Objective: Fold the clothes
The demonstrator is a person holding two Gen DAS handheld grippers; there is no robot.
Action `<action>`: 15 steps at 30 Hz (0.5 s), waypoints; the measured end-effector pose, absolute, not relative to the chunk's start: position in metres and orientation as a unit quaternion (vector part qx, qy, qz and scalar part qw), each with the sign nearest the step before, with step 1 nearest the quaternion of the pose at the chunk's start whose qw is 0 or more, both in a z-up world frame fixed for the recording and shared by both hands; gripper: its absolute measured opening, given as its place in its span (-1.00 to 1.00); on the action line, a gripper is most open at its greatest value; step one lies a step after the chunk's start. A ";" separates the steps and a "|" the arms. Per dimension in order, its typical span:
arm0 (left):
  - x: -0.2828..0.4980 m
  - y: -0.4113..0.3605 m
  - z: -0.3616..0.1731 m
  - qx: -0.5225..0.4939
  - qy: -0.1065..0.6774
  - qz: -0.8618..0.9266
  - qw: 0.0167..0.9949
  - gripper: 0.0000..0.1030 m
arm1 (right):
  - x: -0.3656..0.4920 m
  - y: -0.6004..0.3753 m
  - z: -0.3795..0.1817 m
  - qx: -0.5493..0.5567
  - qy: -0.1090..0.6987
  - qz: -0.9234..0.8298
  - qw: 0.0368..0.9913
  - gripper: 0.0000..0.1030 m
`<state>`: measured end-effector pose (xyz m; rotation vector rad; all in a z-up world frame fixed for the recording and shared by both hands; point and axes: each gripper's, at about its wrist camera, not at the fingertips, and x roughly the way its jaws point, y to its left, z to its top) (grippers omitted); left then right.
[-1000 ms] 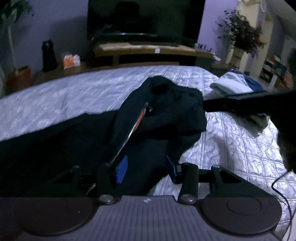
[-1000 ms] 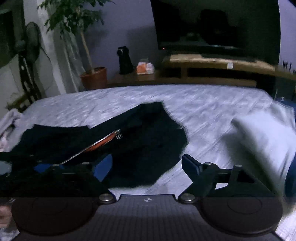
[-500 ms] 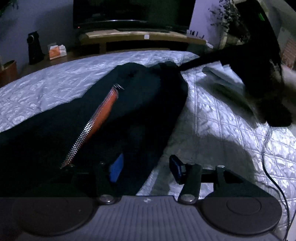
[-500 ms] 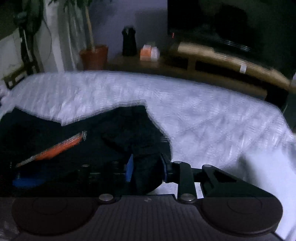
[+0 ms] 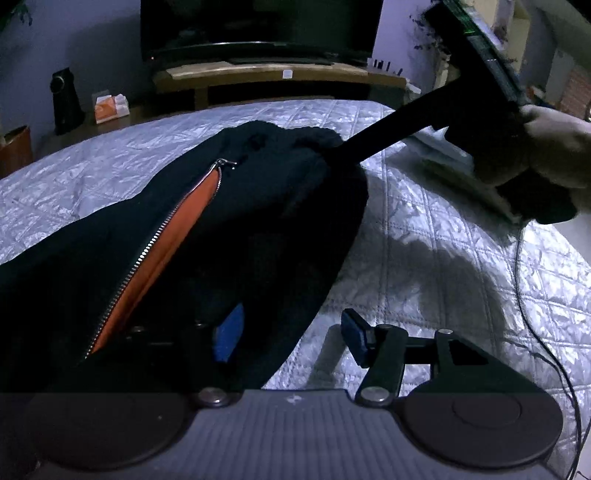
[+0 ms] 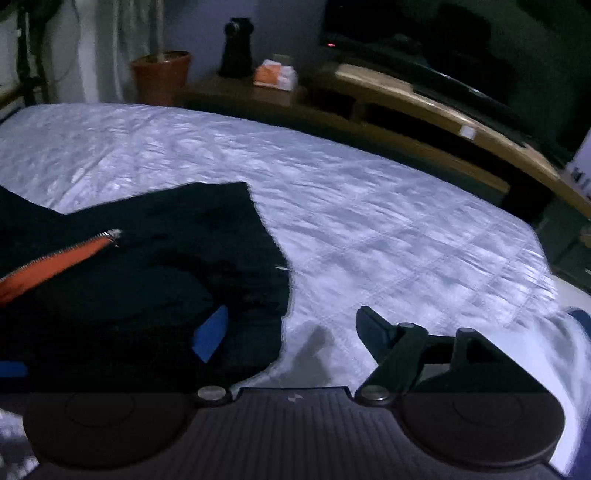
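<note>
Dim, bluish light – the quilt [image 5: 424, 229] glints, a soft shadow falls, fisheye edges bend and blur.

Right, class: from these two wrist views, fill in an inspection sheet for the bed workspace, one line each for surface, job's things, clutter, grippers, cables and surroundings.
Surface: pale quilted bedspread, wrinkled.
Job's things: dark jacket lying on the bed, its zip part open and showing orange lining.
Clutter: pale folded clothes on the bed's right side, mostly hidden by the other gripper.
Grippers: left gripper open, one finger over the jacket's edge, the other over the bedspread; right gripper open, placed likewise.
Cables: thin black cable trailing across the bedspread.
Surroundings: television on a wooden stand, tissue box, plant pot.
</note>
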<state>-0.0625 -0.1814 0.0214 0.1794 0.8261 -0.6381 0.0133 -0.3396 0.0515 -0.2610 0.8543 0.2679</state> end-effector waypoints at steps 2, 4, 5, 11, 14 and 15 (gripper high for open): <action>-0.062 -0.180 0.022 0.090 0.395 -0.307 0.861 0.08 | -0.001 -0.349 0.061 -0.108 0.398 0.132 0.901 0.54; -0.062 -0.180 0.024 0.094 0.396 -0.310 0.859 0.09 | -0.011 -0.352 0.068 -0.073 0.388 0.149 0.907 0.54; -0.063 -0.179 0.024 0.099 0.394 -0.312 0.859 0.09 | -0.013 -0.352 0.068 -0.039 0.392 0.167 0.904 0.56; -0.069 -0.177 0.026 0.126 0.384 -0.319 0.857 0.09 | -0.015 -0.336 0.033 -0.003 0.452 0.158 0.878 -0.09; -0.061 -0.171 0.027 0.098 0.396 -0.328 0.852 0.08 | -0.031 -0.346 0.036 0.039 0.447 0.171 0.877 -0.49; -0.059 -0.168 0.029 0.093 0.399 -0.328 0.851 0.04 | -0.036 -0.347 0.036 0.038 0.448 0.171 0.877 -0.54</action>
